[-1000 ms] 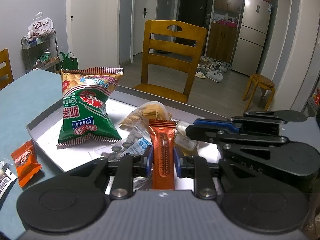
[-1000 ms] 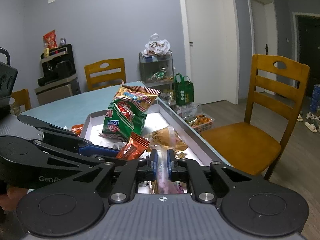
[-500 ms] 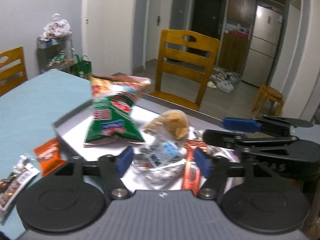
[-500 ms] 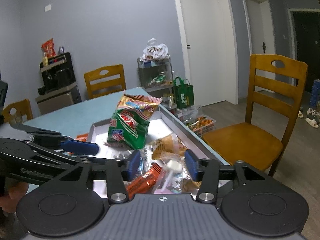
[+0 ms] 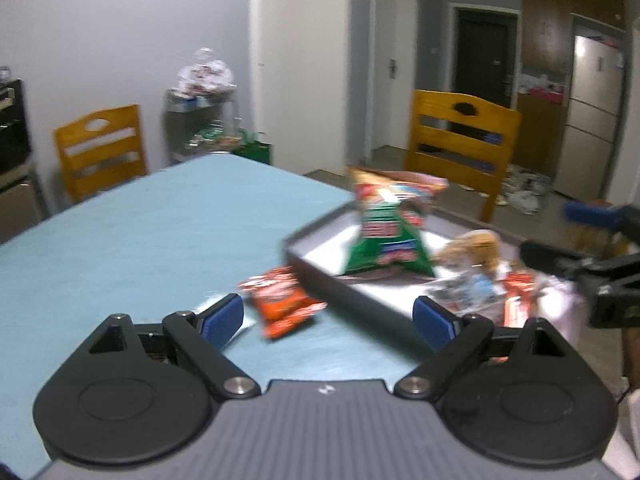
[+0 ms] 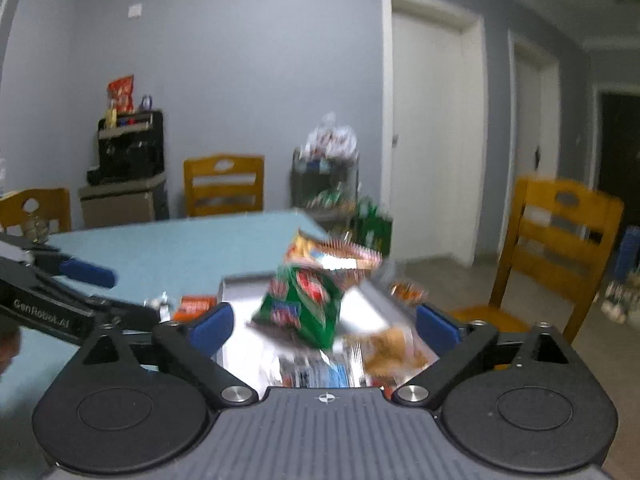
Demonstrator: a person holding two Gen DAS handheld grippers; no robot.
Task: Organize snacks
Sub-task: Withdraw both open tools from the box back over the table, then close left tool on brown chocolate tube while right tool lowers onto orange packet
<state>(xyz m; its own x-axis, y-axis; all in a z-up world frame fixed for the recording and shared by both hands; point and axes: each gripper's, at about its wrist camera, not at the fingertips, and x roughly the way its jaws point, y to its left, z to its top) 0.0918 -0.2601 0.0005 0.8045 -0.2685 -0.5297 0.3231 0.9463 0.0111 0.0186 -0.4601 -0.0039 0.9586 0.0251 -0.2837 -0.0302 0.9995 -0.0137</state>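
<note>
The left gripper (image 5: 328, 320) has its blue-padded jaws spread wide with nothing between them, and just ahead of them a small orange snack packet (image 5: 282, 306) lies flat on the teal tablecloth (image 5: 140, 240), close against the outer wall of the grey tray (image 5: 320, 280). The right gripper (image 6: 324, 322) is likewise splayed and empty, hanging over the near end of the tray. Inside the tray, a jumble of small wrappers sits nearest: a blue-and-clear sachet (image 5: 470, 288), a long orange bar wrapper (image 5: 516, 300) and a clear bag of tan biscuits (image 5: 476, 246). Further in, the green prawn-cracker bag (image 5: 384, 236) stands upright, red and yellow at its crimped top; motion blur smears its print in both views. Beyond the table stand a wooden chair (image 5: 460, 140) and a wire rack (image 5: 200, 128) topped with a white bag.

A second ago the left jaws pinched the orange bar wrapper and the right jaws were closed on a pale sachet; both pieces now lie loose in the tray, and both grippers have pulled back and swung leftward
</note>
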